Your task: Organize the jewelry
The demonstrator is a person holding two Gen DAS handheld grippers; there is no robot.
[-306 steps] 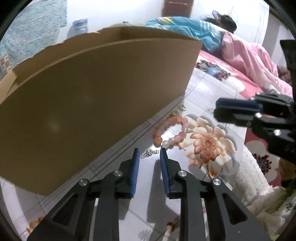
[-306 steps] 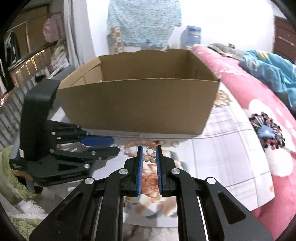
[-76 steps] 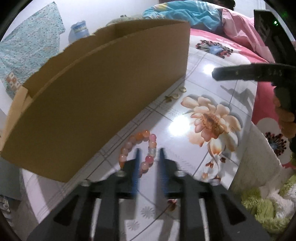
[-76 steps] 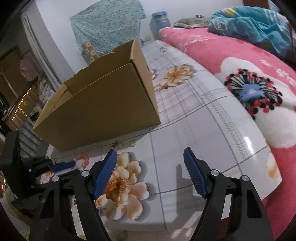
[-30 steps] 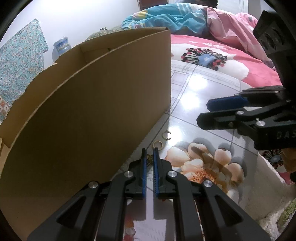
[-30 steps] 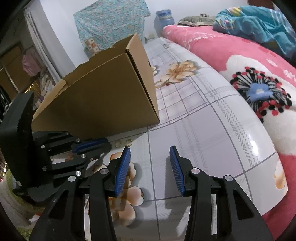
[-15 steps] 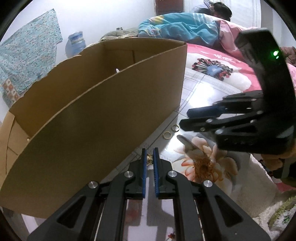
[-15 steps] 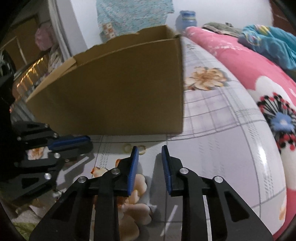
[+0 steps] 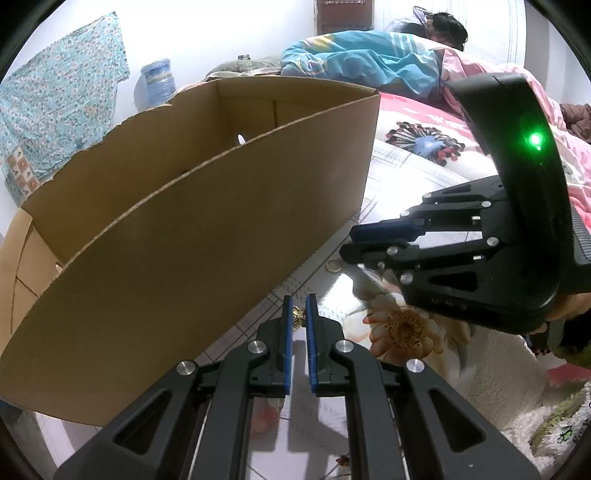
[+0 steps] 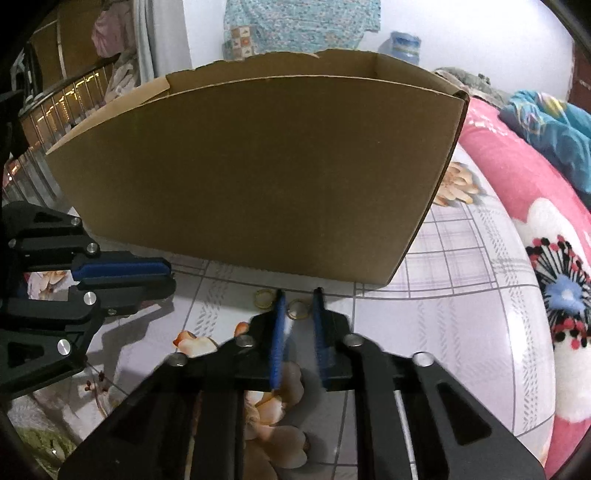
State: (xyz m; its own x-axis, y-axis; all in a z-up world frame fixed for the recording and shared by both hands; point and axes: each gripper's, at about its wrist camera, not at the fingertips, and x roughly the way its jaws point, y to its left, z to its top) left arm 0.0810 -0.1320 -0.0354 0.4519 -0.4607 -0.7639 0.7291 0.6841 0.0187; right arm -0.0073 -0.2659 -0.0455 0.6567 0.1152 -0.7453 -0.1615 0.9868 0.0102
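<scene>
Beside the cardboard box (image 10: 258, 177), right gripper (image 10: 298, 306) jaws closing around a gold ring (image 10: 297, 309); left gripper (image 9: 298, 314) jaws narrow, pinching a gold ornament (image 9: 297, 318).

- Both my views are bright, lit from overhead, with the white back wall (image 9: 221, 33) nearly blown out.
- I get strong glare on the glossy floral-printed floor tiles (image 9: 347, 291), a white patch washing out the pattern beside the black right gripper (image 9: 351, 243) in the left wrist view.
- The tall brown cardboard box (image 10: 255, 177) shows its near face in shade.
- Soft shadows lie on the tiles under both tools.
- In my right wrist view the blue finger pads (image 10: 276, 343) smear with motion blur; the black left gripper (image 9: 299, 310) looks sharp in its own view.
- Fisheye bending curves the box rim, and dark vignette fills every corner.
</scene>
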